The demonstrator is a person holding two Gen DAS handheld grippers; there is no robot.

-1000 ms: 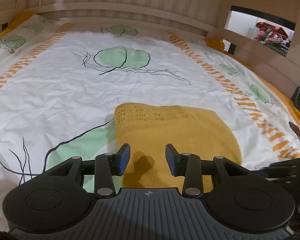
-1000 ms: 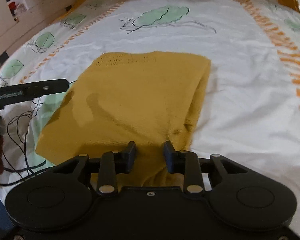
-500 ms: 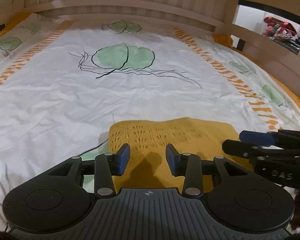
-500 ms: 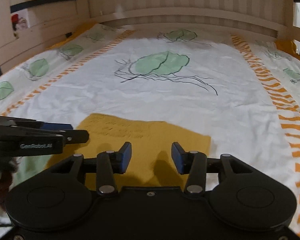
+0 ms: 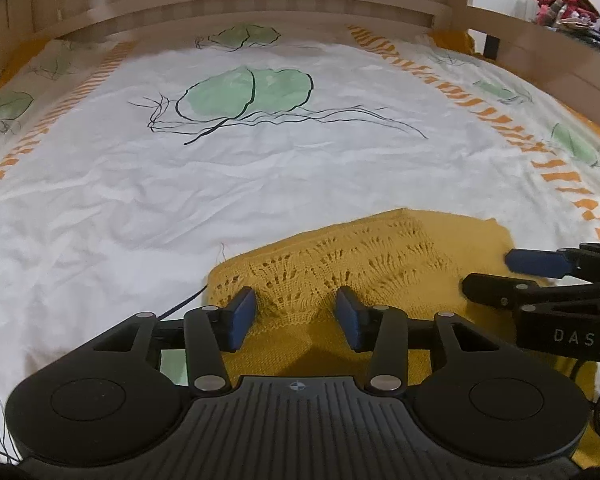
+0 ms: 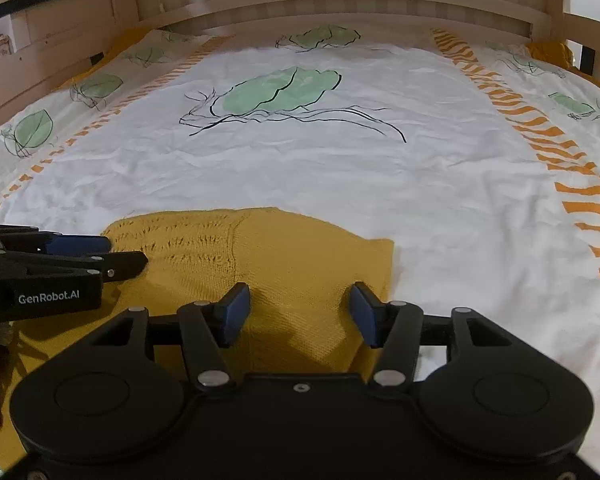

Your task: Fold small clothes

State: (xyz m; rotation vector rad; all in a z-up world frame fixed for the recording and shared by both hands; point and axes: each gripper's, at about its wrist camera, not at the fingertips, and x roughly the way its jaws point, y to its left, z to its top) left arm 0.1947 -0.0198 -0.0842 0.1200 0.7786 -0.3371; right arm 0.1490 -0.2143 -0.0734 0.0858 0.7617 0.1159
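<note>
Left gripper [image 5: 296,312] hovering over the near left part of the mustard knit garment [image 5: 380,256], jaws opening, lacy edge showing between the blue pads but nothing pinched. Garment lying folded flat at the near end of the white leaf-print bedsheet [image 5: 260,176], wooden bed rail [image 5: 236,4] far behind. Right gripper [image 6: 300,314] just beside it on the right, jaws also opening, plain knit underneath, not gripped.

One yellow knitted garment [image 5: 380,256], two grippers, one bedsheet [image 5: 260,184]
</note>
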